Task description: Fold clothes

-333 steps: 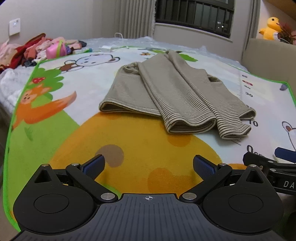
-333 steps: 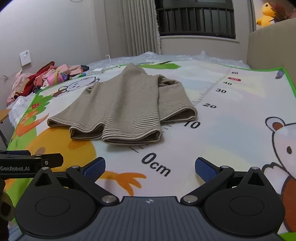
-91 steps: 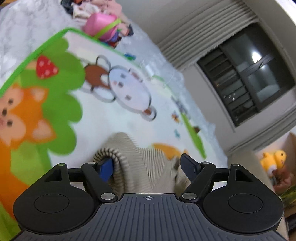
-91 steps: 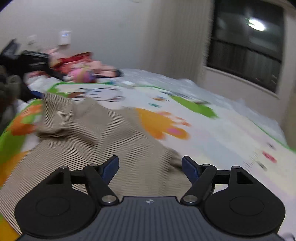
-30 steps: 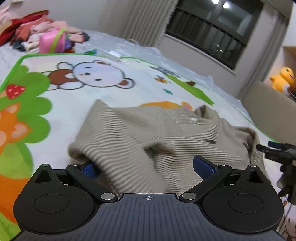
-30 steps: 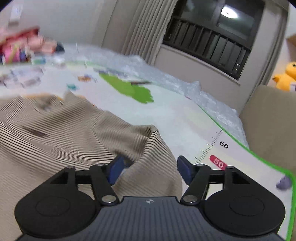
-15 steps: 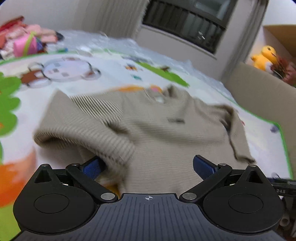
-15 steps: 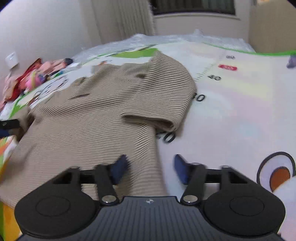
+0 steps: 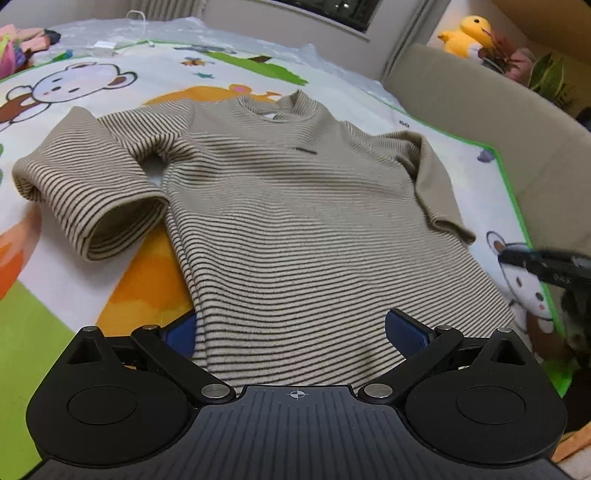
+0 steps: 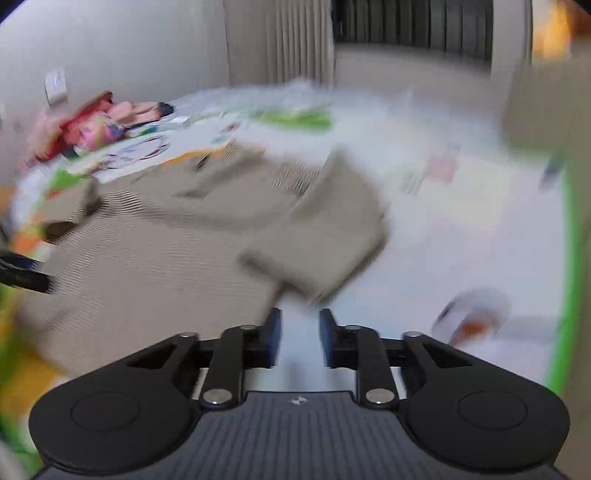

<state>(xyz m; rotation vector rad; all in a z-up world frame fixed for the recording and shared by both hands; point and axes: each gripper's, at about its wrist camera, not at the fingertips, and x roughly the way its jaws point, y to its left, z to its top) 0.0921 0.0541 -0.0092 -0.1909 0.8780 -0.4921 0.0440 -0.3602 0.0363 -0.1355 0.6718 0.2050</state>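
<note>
A beige striped sweater (image 9: 295, 221) lies spread flat, front up, on the cartoon play mat (image 9: 74, 314), neck away from me. Its left sleeve (image 9: 92, 192) curls back toward the hem. The right sleeve (image 9: 436, 192) lies along the body. My left gripper (image 9: 293, 330) stands open, its blue pads either side of the hem's left part, holding nothing. In the blurred right wrist view my right gripper (image 10: 301, 339) hovers over bare mat just off the sweater (image 10: 166, 240), its fingers drawn nearly together with nothing between them. It also shows as my right gripper (image 9: 535, 262) in the left wrist view.
A pile of colourful clothes (image 10: 99, 125) sits at the far left by the wall. A beige padded headboard (image 9: 498, 122) borders the mat's right side, with a yellow plush toy (image 9: 465, 33) behind it. Crinkled clear plastic (image 9: 221, 40) covers the far end.
The sweater went from a folded bundle to lying spread flat. Over the last second both grippers pulled back toward the hem, and the right gripper's fingers narrowed and moved off the cloth.
</note>
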